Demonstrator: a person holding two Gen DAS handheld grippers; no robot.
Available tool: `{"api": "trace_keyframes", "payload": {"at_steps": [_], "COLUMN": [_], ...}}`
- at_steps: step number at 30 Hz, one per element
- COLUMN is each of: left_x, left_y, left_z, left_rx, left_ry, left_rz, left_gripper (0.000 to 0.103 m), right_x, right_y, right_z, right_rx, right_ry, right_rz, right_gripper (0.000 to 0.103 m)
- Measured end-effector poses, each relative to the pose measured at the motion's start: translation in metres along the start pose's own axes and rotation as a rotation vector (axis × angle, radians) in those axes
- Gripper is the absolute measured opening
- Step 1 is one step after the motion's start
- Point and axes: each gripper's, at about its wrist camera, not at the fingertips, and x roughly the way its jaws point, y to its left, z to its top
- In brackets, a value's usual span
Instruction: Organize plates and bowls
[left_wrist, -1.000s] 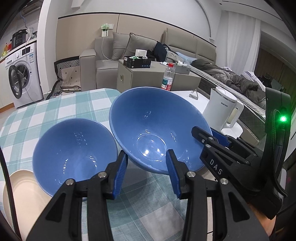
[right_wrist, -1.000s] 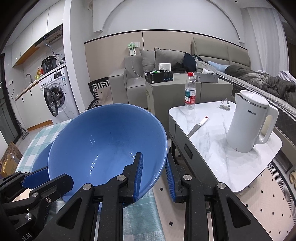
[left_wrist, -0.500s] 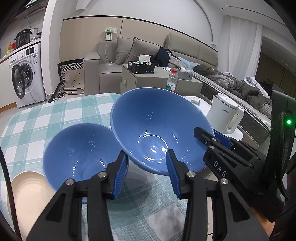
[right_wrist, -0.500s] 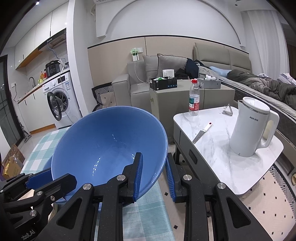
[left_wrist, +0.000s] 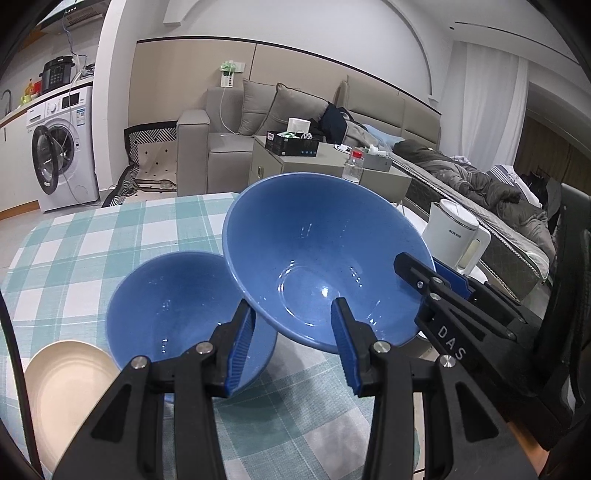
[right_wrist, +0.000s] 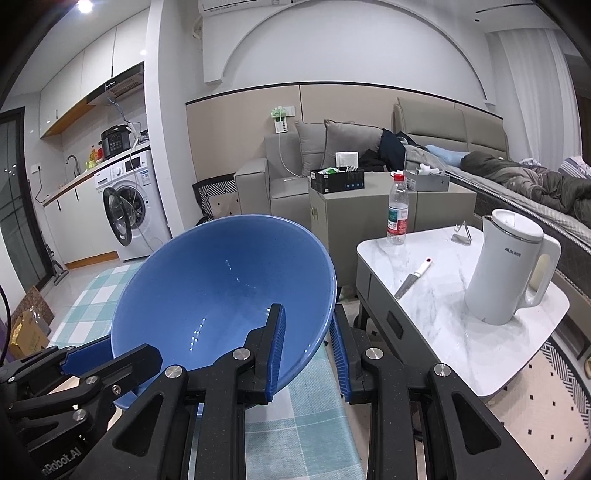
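Observation:
My right gripper (right_wrist: 306, 350) is shut on the near rim of a large blue bowl (right_wrist: 221, 291), one finger inside and one outside. The bowl hangs tilted above the checked tablecloth (left_wrist: 110, 240). From the left wrist view this large bowl (left_wrist: 317, 266) overlaps a smaller blue bowl (left_wrist: 173, 314) that sits on the cloth, and the right gripper (left_wrist: 424, 266) clamps its right rim. My left gripper (left_wrist: 291, 347) is open, low in front of both bowls. Its left finger covers the small bowl's right side; the pads press on nothing. A cream plate (left_wrist: 62, 391) lies at the lower left.
A white marble side table (right_wrist: 461, 332) stands right of the cloth-covered table and carries a white kettle (right_wrist: 509, 273), a knife (right_wrist: 412, 277) and a plastic bottle (right_wrist: 398, 210). Beyond are a grey sofa, a cabinet, a bed and a washing machine (left_wrist: 59, 155).
Both grippers have risen a little, the large bowl staying in the right one. In the left wrist view the small bowl and the plate have drifted right, toward the left finger.

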Motion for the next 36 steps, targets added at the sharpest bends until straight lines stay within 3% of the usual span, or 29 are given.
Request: {"api": "trace_keyframes", "payload": {"at_steps": [36], "left_x": [-0.026], "left_y": [0.057], "left_z": [-0.011], "left_rx": [-0.082], "left_ry": [-0.039], "left_rz": [0.082], "left_gripper": [0.041], "right_x": [0.012], "right_y": [0.07], "right_z": [-0.003], "right_rx": [-0.123], "right_ry": [0.019], "right_rz": [0.089], "right_gripper": [0.026]}}
